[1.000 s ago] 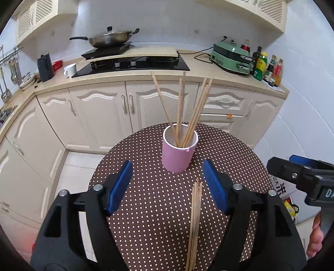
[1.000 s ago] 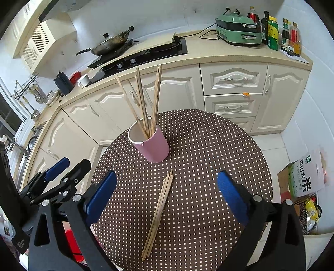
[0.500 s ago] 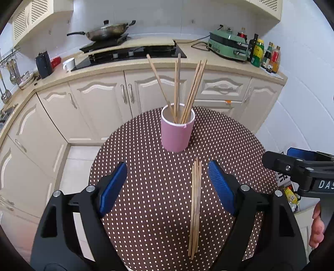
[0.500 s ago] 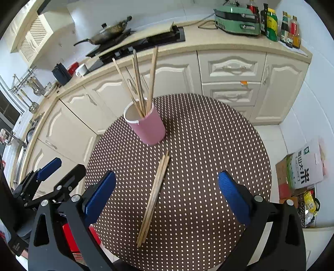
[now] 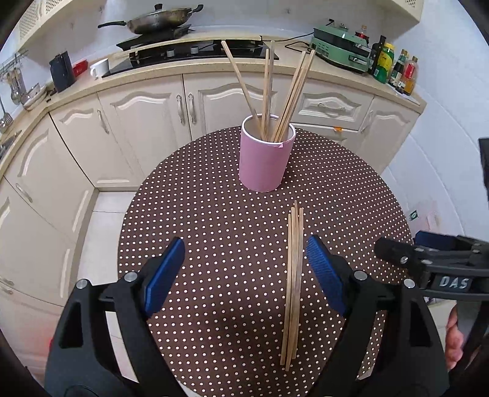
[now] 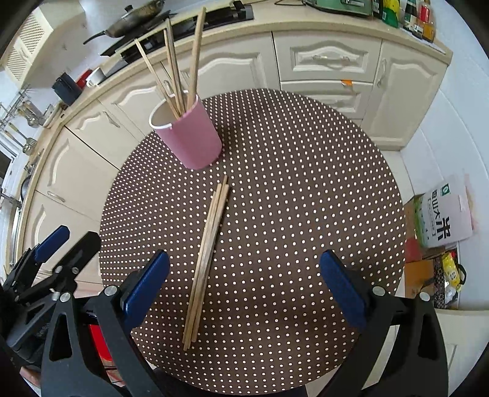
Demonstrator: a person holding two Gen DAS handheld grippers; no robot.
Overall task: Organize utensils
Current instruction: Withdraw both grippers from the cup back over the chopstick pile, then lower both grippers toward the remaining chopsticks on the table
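Note:
A bundle of loose wooden chopsticks [image 5: 293, 274] [image 6: 207, 250] lies flat on the round table with the brown polka-dot cloth [image 5: 214, 213] [image 6: 305, 183]. Behind it stands a pink cup [image 5: 262, 165] [image 6: 192, 137] holding several upright chopsticks [image 5: 269, 91] [image 6: 177, 76]. My left gripper [image 5: 244, 262] hovers open above the cloth, and the bundle lies just inside its right finger. My right gripper [image 6: 244, 271] is also open, with the bundle nearer its left finger. Neither gripper touches anything.
Cream kitchen cabinets [image 5: 146, 116] and a counter curve behind the table, with a stove and wok [image 5: 159, 21], a green appliance [image 5: 339, 42] and bottles [image 5: 394, 67]. A rice box [image 6: 443, 220] and bags sit on the floor right of the table.
Both grippers have sunk toward the table and tipped further down, so the loose bundle now lies between their fingers. The left jaws have widened a little. Cup and chopsticks have not moved.

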